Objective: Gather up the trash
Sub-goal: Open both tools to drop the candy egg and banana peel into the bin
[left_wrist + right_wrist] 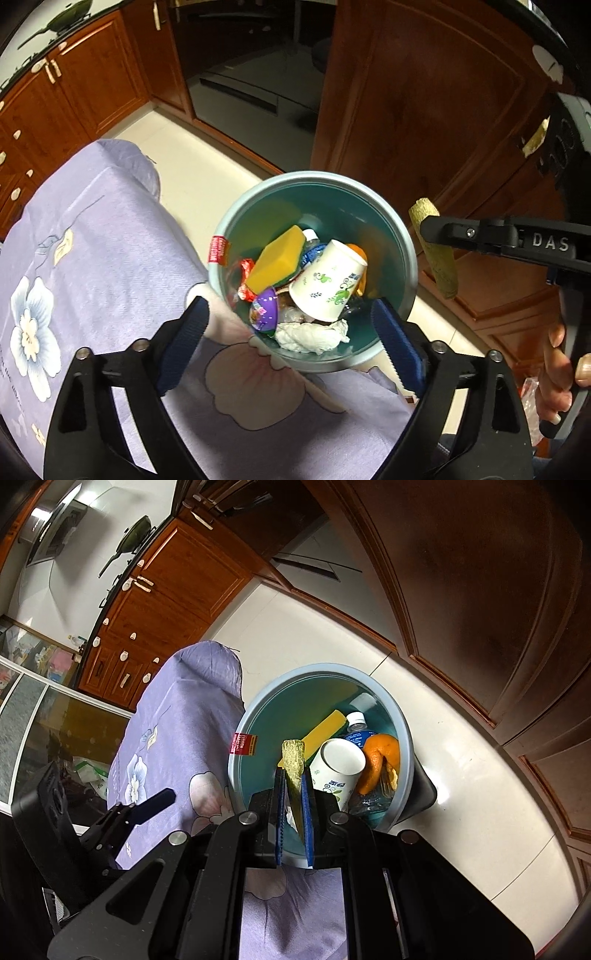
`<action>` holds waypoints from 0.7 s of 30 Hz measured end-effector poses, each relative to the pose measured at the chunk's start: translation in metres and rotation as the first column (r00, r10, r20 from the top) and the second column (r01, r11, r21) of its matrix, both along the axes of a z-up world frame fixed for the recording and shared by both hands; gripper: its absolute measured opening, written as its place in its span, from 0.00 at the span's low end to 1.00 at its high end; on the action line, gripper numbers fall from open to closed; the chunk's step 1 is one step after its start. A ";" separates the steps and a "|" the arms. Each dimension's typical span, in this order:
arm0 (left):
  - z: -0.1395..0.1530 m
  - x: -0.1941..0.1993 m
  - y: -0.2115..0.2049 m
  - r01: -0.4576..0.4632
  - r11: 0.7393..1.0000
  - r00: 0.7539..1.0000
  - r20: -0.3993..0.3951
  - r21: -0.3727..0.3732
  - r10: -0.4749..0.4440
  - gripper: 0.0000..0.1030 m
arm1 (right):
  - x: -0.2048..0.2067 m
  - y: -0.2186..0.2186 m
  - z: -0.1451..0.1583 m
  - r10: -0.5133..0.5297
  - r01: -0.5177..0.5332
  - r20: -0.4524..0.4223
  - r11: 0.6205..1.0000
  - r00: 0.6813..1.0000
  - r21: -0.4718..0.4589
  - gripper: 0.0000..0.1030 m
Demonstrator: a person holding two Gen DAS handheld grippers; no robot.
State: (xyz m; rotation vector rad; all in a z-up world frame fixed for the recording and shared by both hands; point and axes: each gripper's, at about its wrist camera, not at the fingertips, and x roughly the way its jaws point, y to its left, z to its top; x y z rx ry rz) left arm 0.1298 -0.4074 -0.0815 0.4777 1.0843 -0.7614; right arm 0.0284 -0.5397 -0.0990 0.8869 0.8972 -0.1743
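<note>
Two tools over the bin: our left tool gapes empty, our right tool clamps the green scrap, which we judge needs releasing next.

"DAS" in pale capitals – on the black arm of the right gripper, seen in the left wrist view to the right of the bin. Red label stuck on the bin's left rim carries white print, too small to read. Paper cup inside the bin has a blue mark beside the green flower pattern – not legible. Bottle label inside the bin: blurred, unreadable.
</note>
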 end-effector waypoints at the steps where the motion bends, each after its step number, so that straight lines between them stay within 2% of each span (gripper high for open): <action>1: 0.001 0.001 0.002 -0.004 1.000 1.000 0.001 -0.002 0.004 0.90 | 0.002 0.001 0.000 0.004 -0.004 -0.001 1.000 1.000 -0.001 0.08; 7: 0.006 0.000 0.023 -0.047 0.999 0.999 -0.017 -0.016 0.047 0.96 | 0.015 0.010 0.003 0.034 -0.034 -0.003 0.999 0.999 -0.010 0.09; 16: 0.009 -0.001 0.056 -0.095 0.995 0.995 -0.037 -0.032 0.094 0.96 | 0.032 0.031 0.011 0.083 -0.083 0.006 0.996 0.997 -0.039 0.12; 19: 0.011 -0.001 0.062 -0.105 0.994 0.994 -0.041 -0.041 0.103 0.96 | 0.032 0.035 0.013 0.079 -0.078 0.008 0.996 0.997 -0.048 0.29; 21: 0.013 -0.002 0.065 -0.107 0.993 0.994 -0.040 -0.044 0.105 0.96 | 0.029 0.037 0.016 0.066 -0.065 0.011 0.996 0.998 -0.061 0.51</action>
